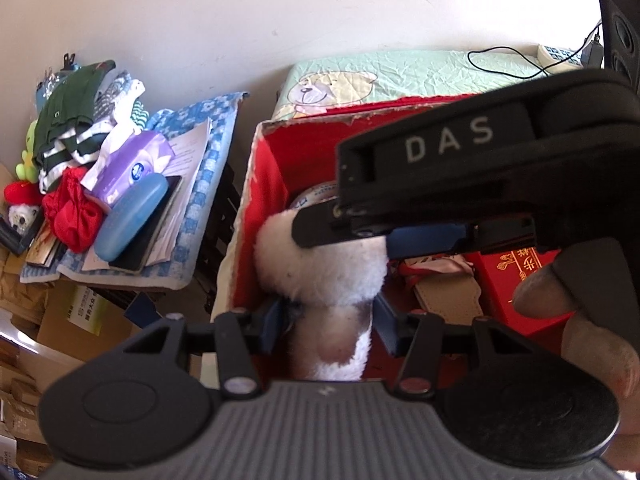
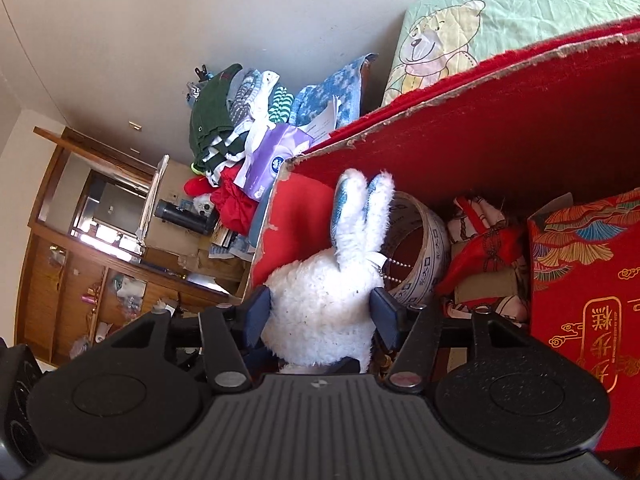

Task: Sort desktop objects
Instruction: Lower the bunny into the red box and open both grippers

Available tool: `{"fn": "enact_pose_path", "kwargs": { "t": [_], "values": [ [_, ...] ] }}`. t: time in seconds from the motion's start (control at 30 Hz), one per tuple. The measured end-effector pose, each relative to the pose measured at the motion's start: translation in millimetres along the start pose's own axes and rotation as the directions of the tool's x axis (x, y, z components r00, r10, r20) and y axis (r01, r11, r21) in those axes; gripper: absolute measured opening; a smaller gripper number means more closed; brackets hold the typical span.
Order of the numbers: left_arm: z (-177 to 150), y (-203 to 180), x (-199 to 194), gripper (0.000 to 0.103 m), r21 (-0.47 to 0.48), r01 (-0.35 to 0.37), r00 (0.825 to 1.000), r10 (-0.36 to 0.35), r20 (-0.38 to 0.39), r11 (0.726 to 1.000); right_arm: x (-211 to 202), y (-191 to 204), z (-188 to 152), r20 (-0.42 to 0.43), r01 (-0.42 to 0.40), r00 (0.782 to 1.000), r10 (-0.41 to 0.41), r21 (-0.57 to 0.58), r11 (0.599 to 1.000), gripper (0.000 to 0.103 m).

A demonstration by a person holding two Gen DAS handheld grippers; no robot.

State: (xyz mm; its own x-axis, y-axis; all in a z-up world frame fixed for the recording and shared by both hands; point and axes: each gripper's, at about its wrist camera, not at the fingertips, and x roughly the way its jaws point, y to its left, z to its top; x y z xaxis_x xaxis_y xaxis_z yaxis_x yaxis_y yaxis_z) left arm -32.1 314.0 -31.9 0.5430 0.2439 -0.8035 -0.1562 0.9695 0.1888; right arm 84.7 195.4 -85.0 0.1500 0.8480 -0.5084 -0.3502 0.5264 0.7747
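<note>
A white plush rabbit (image 2: 320,312) with blue-lined ears (image 2: 360,208) hangs over the left end of an open red box (image 2: 480,140). My right gripper (image 2: 322,312) is shut on its head, with blue pads (image 2: 260,312) pressed on both sides. In the left wrist view my left gripper (image 1: 330,320) is shut on the rabbit (image 1: 320,264) lower down its body. The right gripper (image 1: 344,224) reaches in from the right just above, and the red box (image 1: 256,152) lies beneath. Inside the box are a tape roll (image 2: 424,248), a red gift box (image 2: 584,280) and patterned cloth (image 2: 480,232).
A side table (image 1: 208,184) left of the box carries piled clothes (image 1: 76,128), a purple tissue pack (image 1: 132,164) and a blue case (image 1: 136,216). Behind is a bear-print bed (image 1: 400,76) with a power strip (image 1: 560,56) and a speaker (image 1: 620,28). A thumb (image 1: 536,296) rests on the right gripper.
</note>
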Motion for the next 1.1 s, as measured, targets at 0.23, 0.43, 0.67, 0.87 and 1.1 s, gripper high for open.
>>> {"fn": "enact_pose_path", "kwargs": {
  "t": [0.23,0.43,0.67,0.87,1.1],
  "values": [
    [-0.6,-2.7,1.8,0.056,0.008,-0.014,1.0,0.014,0.008,1.0,-2.9,-3.1,0.3,0.022,-0.012,1.0,0.011,0.019,1.0,0.063],
    [-2.4,-7.6,3.9,0.058,0.023,-0.042,0.999,0.041,0.018,0.999,-6.8,-4.8,0.1,0.04,-0.006,0.999,0.004,0.051,0.999,0.063],
    [-1.2,-6.7,-0.5,0.058,0.018,-0.047,0.999,0.047,0.025,0.999,-28.4,-12.2,0.6,0.096,0.013,0.995,-0.023,0.098,0.995,0.062],
    [-1.3,-7.7,-7.5,0.066,0.022,-0.023,0.999,0.022,0.042,0.999,-48.6,-19.0,0.8,0.149,0.052,0.987,-0.067,0.106,0.993,0.062],
    [0.1,-12.7,-7.2,0.068,0.042,-0.031,0.999,0.029,0.044,0.999,-46.4,-24.2,1.1,0.145,0.11,0.982,-0.125,0.104,0.988,0.055]
  ]
}}
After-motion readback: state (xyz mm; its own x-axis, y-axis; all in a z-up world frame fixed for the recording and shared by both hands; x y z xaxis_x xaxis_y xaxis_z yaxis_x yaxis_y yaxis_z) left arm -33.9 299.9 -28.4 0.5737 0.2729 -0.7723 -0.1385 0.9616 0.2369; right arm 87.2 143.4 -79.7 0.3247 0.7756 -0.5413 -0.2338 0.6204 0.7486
